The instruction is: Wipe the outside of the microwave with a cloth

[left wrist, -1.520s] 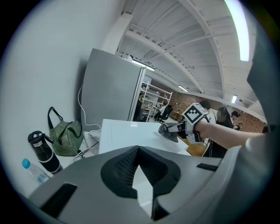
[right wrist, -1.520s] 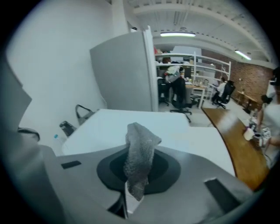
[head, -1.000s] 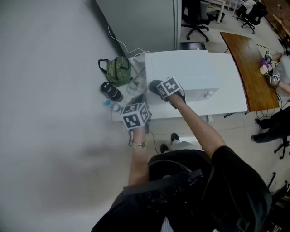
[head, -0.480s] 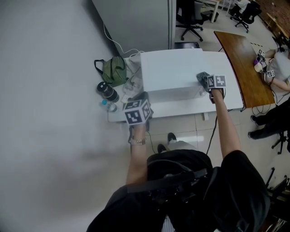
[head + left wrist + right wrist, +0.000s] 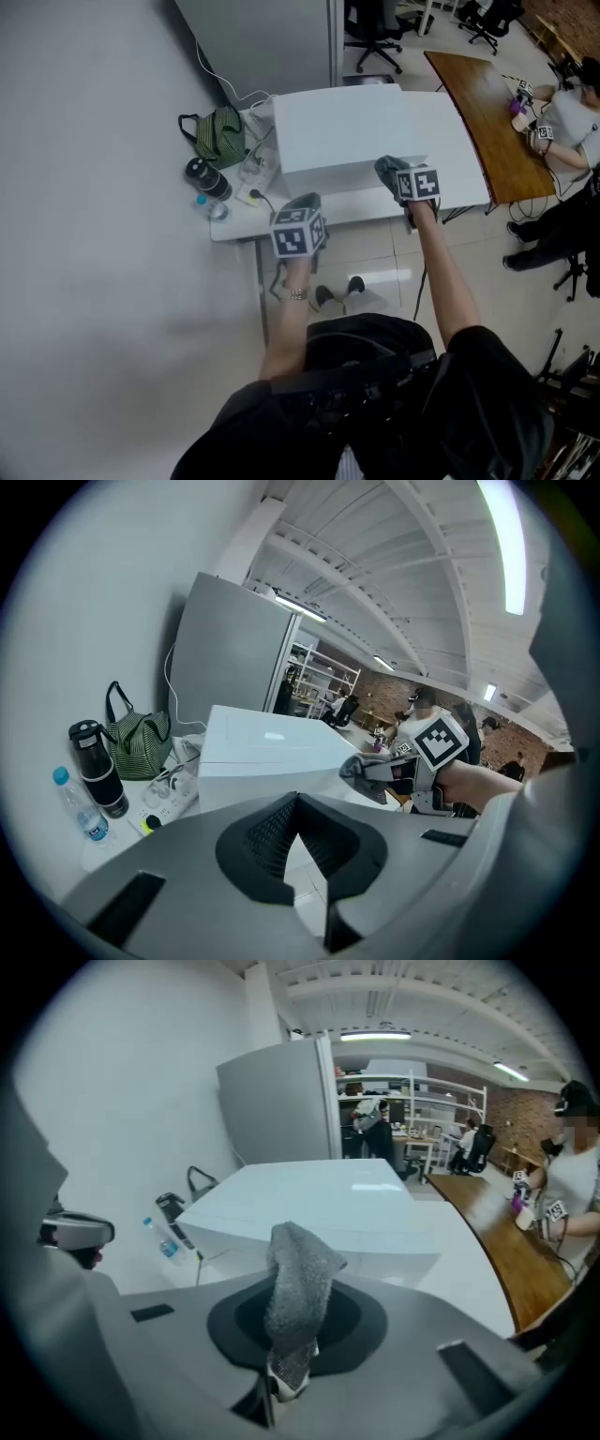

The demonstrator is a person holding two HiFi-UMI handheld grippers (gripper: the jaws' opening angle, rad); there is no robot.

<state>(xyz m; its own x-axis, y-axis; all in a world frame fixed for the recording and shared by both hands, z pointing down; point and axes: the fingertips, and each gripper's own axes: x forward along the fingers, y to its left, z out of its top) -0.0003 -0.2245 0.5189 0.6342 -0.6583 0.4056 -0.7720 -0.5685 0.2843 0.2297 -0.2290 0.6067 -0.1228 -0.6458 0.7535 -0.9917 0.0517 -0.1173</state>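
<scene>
The person's own dark-clad torso fills the head view's lower edge and is cut off there. Both bare forearms reach forward over the tiled floor (image 5: 375,251) toward a white table (image 5: 450,164). The left forearm, with a band (image 5: 293,293) at the wrist, is held short and straight. From above its marker cube (image 5: 298,236) hides the tips of the left gripper (image 5: 314,869), but that gripper's own view shows the jaws drawn close, with only a thin slit between them and nothing in it. It hangs at the table's near edge, apart from the microwave (image 5: 342,127). The right arm stretches further, elbow almost straight, carrying the right gripper (image 5: 275,1380) to the microwave's front right corner. Its jaws are pinched on a grey cloth (image 5: 296,1283), which stands up from them in a loose fold. The cloth's tip is at the white casing's upper front edge, though actual contact cannot be made out. The microwave's front face is steeply foreshortened, so no door detail reads. Left of it on the table are a black flask (image 5: 201,176), a small water bottle (image 5: 215,208), a power strip (image 5: 171,802) and a striped green bag (image 5: 217,136). Behind stands a grey cabinet (image 5: 262,37); to the right is a wooden table (image 5: 473,89) with a seated person (image 5: 572,112) half cut off by the frame edge
</scene>
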